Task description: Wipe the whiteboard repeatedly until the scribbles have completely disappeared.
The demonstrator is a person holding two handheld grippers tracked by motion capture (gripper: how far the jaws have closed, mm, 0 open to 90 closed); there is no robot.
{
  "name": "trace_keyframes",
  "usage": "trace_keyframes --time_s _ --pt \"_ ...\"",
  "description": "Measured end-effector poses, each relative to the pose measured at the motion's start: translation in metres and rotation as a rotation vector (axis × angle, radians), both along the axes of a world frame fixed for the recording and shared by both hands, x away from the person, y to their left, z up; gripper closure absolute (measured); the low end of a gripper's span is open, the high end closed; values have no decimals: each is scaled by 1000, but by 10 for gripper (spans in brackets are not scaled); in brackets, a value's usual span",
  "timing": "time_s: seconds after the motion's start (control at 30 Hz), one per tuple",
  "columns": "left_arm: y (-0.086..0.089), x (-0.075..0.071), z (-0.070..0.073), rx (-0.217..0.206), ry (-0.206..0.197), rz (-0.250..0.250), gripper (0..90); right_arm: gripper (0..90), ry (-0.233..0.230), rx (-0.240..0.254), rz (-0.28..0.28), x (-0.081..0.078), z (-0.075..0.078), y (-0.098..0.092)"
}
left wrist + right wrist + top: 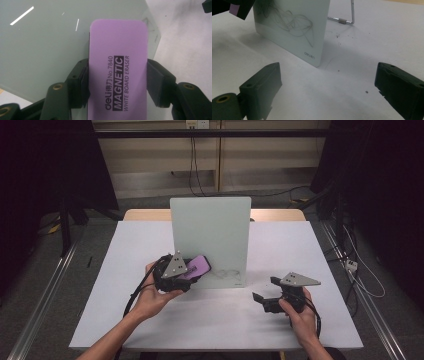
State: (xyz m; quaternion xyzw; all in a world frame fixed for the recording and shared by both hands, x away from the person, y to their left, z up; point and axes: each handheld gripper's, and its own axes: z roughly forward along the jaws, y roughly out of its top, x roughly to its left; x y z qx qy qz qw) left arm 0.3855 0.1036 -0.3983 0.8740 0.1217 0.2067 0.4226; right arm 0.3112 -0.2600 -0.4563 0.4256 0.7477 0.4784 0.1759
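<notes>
A small whiteboard (pixel 210 240) stands upright on its stand in the middle of the table, with dark scribbles (pixel 287 20) near its lower right corner. My left gripper (pixel 192 270) is shut on a purple magnetic whiteboard eraser (pixel 117 72), and the eraser's far end lies against the board's lower left part (pixel 45 45). The eraser (pixel 199 266) pokes out from under the gripper's grey plate. My right gripper (pixel 327 82) stands open over the bare table to the right of the board, nothing between its jaws. That right gripper (pixel 263 296) is held low, pointing left.
The white table (pixel 150 320) is bare in front of the board and around both hands. The board's metal wire stand (pixel 347 17) juts out behind it. Cables run along the floor on the right (pixel 360 270), and dark curtains flank the table.
</notes>
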Motion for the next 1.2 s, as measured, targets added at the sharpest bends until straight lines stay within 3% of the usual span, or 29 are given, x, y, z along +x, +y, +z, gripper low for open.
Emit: trace_keyframes --time_s 0.33,0.73,0.97,1.2 --pt "-3 -1 -3 19 10 4 410 69 -3 -1 5 0 0 1" --pt "-13 -5 -17 56 38 -24 410 69 1 -3 8 0 0 1" --pt "-17 -6 -22 58 53 -35 410 69 1 -3 8 0 0 1" --pt "-15 -4 -18 46 57 -37 410 69 2 -3 7 0 0 1"
